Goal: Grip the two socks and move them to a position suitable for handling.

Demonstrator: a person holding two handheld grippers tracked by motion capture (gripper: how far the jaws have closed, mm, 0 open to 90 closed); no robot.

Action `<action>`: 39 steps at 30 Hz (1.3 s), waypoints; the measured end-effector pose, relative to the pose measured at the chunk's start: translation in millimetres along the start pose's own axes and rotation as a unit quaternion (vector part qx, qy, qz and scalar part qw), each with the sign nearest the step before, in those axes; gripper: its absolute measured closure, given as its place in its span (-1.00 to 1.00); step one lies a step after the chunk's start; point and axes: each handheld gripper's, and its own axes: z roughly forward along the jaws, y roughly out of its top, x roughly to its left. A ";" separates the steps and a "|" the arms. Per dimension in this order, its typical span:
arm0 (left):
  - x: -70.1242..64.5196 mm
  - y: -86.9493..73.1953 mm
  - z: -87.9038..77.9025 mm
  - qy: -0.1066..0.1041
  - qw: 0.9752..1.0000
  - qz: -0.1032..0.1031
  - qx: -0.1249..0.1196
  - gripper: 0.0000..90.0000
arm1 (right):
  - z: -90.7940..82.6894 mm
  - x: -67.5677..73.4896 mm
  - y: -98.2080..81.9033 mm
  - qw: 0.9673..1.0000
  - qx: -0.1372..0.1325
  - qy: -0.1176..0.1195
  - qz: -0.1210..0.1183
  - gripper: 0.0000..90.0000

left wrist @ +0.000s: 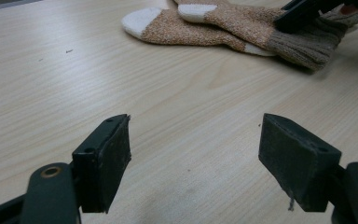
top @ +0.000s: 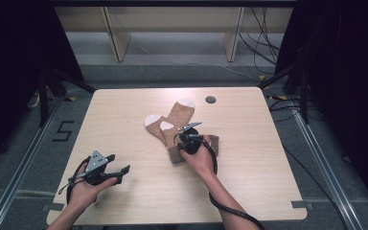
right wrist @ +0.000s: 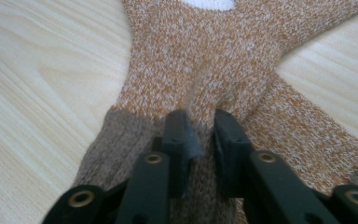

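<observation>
Right tongs (right wrist: pixel 200 135) clamped on sock (right wrist: pixel 205 70) fabric near cuff; soft, light, easily bunched. Left tongs (left wrist: pixel 196 154) held apart over table (left wrist: pixel 74 93).

Two socks are lying crossed on one table (top: pixel 124 187): the upper sock (top: pixel 179 115) and the lower sock (top: pixel 157 128), both orange-brown. Each sock is showing one white toe, so two white toes are showing in all, and one white heel patch is peeking out on the lower sock. Two brown-grey cuffs are showing near the middle of the table.

Two grippers are working here, the left gripper (top: pixel 120 164) and the right gripper (top: pixel 188 128), each bearing two black jaws, four jaws together. Two hands are holding them. One dark round hole (top: pixel 210 99) is sitting near the table's far edge.
</observation>
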 end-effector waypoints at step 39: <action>0.7 -1.1 -0.1 0.000 1.000 -0.005 0.000 -0.47 | -101.7 27.7 31.3 0.986 -0.123 0.063 -0.092 0.84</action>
